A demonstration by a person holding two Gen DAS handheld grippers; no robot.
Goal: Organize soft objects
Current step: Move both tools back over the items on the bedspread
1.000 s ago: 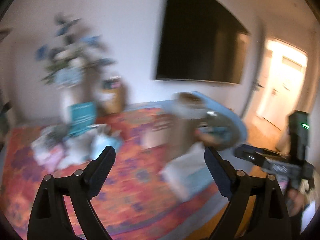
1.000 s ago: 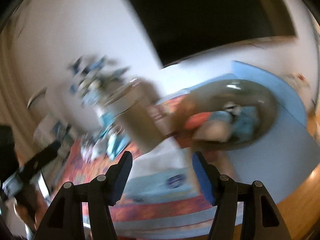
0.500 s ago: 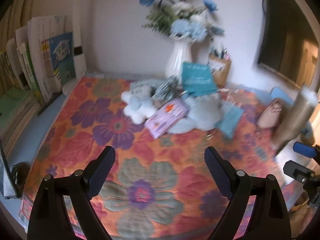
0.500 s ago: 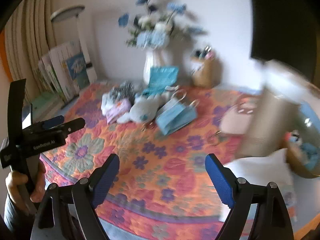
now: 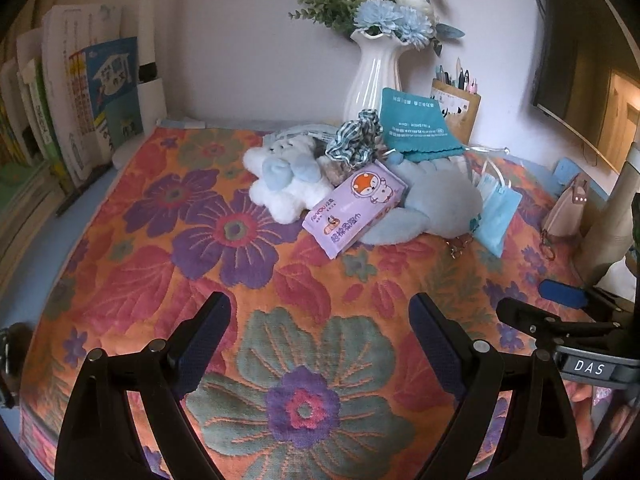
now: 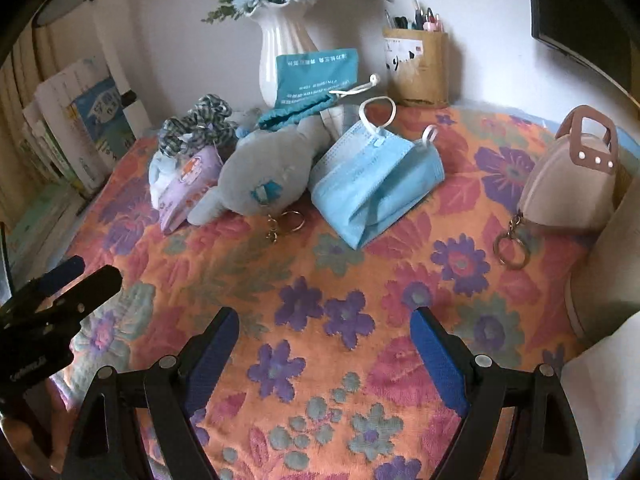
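Soft toys (image 5: 288,184), a face mask (image 6: 372,184) and a tissue pack (image 5: 354,208) lay heaped at the far side of the floral cloth (image 5: 224,280), before the vase (image 5: 370,76). Both the left gripper (image 5: 320,336) and the right gripper (image 6: 324,344) hovered short of the heap, jaws apart and empty. The step appeared to be the approach; the next move called for reaching forward to one item.

place: home, living room or study corner | cloth (image 5: 224,264): floral, spread over the table | vase (image 5: 374,76): white, blue flowers, at the wall behind the cloth | books (image 5: 80,96): upright, left of vase | pen holder (image 6: 416,66): right of vase | TV (image 5: 580,36): wall-mounted, far right of vase
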